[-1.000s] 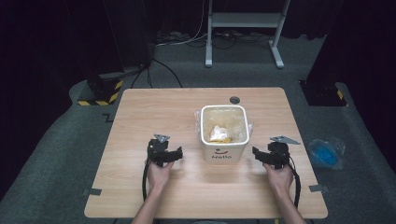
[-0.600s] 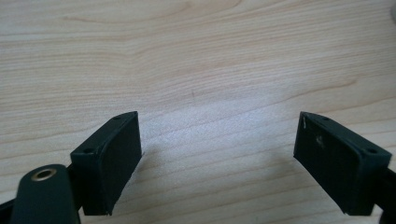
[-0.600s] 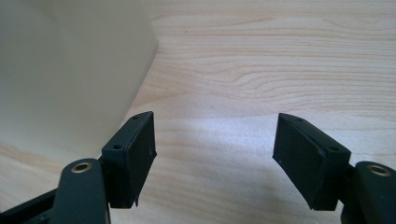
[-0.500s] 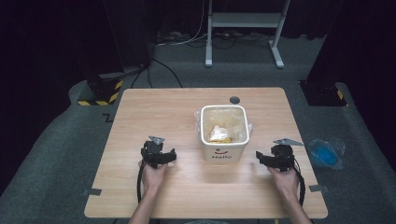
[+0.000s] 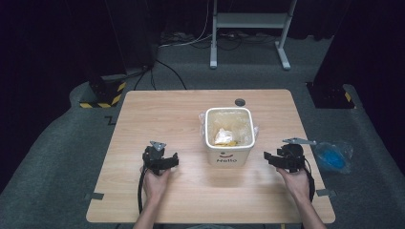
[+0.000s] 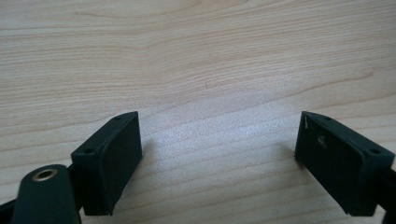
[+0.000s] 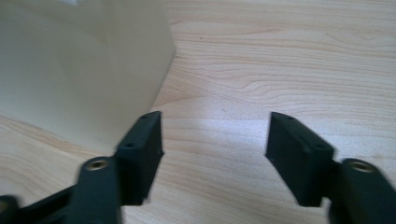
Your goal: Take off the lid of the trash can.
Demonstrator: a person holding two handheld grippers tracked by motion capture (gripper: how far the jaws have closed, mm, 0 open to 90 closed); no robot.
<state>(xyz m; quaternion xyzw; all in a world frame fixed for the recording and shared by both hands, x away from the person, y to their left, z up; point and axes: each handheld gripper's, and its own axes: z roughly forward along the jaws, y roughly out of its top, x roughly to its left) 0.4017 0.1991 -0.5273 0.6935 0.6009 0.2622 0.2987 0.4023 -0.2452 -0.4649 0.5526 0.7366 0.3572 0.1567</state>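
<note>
A white bin [image 5: 229, 151] with a smiley face and the word "Hello" stands mid-table, lined with a clear plastic bag and holding crumpled yellowish scraps [image 5: 224, 137]. To its left, a hand holds my left gripper [image 5: 161, 160] low over the wood. In the left gripper view the left gripper [image 6: 219, 158] is open wide over bare tabletop. My right gripper [image 5: 282, 159] is held right of the bin. In the right gripper view the right gripper [image 7: 215, 151] is open; its jaws have just been closing a little with nothing between them. The bin's wall [image 7: 79, 70] shows just left of them.
The wooden table [image 5: 157, 114] has a small dark disc [image 5: 239, 101] behind the bin. A blue thing in a clear bag [image 5: 333, 155] lies on the grey carpet off the table's right edge. A metal stand [image 5: 248, 28] is farther back on the floor.
Both hands have drawn slightly back toward the table's near edge. The right gripper has also drifted a little to the right.
</note>
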